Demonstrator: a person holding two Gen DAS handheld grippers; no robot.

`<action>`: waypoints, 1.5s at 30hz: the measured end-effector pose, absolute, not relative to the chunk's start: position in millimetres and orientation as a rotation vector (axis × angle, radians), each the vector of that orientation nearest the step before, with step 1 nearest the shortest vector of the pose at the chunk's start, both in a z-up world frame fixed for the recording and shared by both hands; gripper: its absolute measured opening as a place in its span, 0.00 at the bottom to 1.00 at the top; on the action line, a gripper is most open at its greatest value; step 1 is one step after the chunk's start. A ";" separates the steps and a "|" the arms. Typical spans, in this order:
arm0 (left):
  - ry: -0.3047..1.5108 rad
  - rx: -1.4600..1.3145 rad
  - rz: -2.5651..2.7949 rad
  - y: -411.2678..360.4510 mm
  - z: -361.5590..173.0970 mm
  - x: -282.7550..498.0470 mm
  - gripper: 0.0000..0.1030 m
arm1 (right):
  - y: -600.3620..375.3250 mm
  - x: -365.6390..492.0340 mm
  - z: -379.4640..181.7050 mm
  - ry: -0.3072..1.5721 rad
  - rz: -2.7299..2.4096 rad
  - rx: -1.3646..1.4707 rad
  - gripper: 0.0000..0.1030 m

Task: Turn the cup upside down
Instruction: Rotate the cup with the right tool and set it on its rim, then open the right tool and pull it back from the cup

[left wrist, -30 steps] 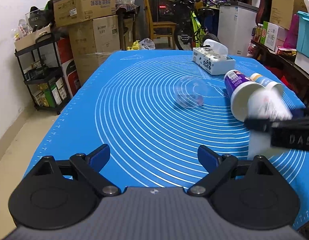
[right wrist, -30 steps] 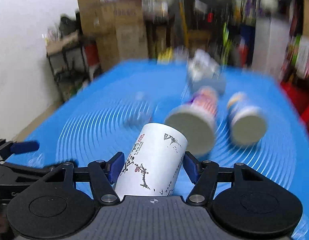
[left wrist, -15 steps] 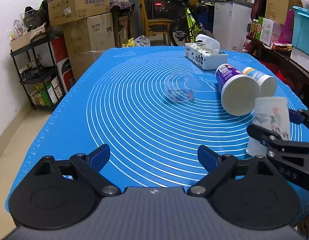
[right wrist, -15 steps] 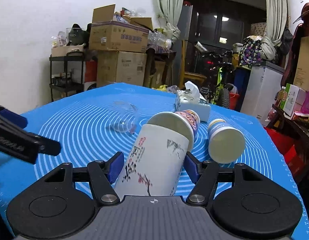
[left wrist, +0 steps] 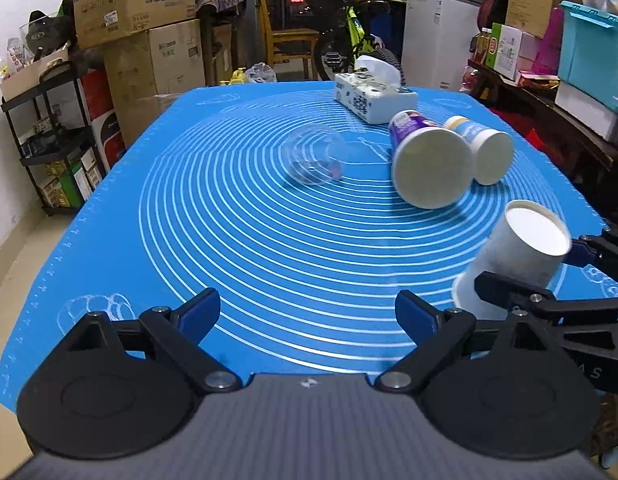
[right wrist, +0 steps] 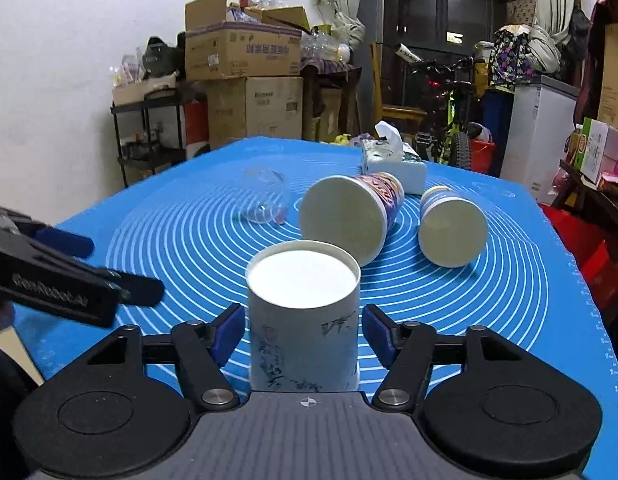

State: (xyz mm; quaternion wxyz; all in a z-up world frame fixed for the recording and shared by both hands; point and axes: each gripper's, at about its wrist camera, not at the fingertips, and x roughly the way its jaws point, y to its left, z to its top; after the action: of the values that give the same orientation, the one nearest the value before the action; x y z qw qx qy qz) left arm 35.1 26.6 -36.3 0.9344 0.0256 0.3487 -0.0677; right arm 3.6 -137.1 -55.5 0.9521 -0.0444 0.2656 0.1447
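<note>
Cluttered storage room, with cardboard boxes (right wrist: 241, 52) stacked behind a desk under a blue mat (left wrist: 245, 240). Four cups are on view. One white paper cup (right wrist: 303, 320) sits between the pads of the right claw (right wrist: 303, 330), which is closed on its sides; its flat base faces up, and from the left wrist view it tilts near the mat's right edge (left wrist: 517, 256). Beyond this cup lie three more on their sides: a purple cup (left wrist: 427, 158), a smaller cup (left wrist: 483, 148) touching it, and a clear cup (left wrist: 313, 156) well to the left. One tissue box (left wrist: 373, 96) stands behind them. The left claw (left wrist: 309, 314) gapes wide with nothing in it, beside the white cup.
</note>
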 end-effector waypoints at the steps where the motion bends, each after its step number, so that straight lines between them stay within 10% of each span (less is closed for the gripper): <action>1: 0.714 0.047 -0.141 24.6 -35.5 31.3 0.91 | -138.8 -0.3 -54.0 0.536 0.293 -0.086 0.75; 45: 0.669 0.114 -0.202 -32.5 -32.4 -36.5 0.91 | -194.5 -75.8 -37.2 0.594 0.183 0.001 0.76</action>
State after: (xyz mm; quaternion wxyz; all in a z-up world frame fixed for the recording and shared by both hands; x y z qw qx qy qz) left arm -36.5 -32.5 -32.4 0.9379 0.0556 0.3277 -0.0990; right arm -75.8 -194.5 -37.2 0.9521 0.0005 0.2920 0.0902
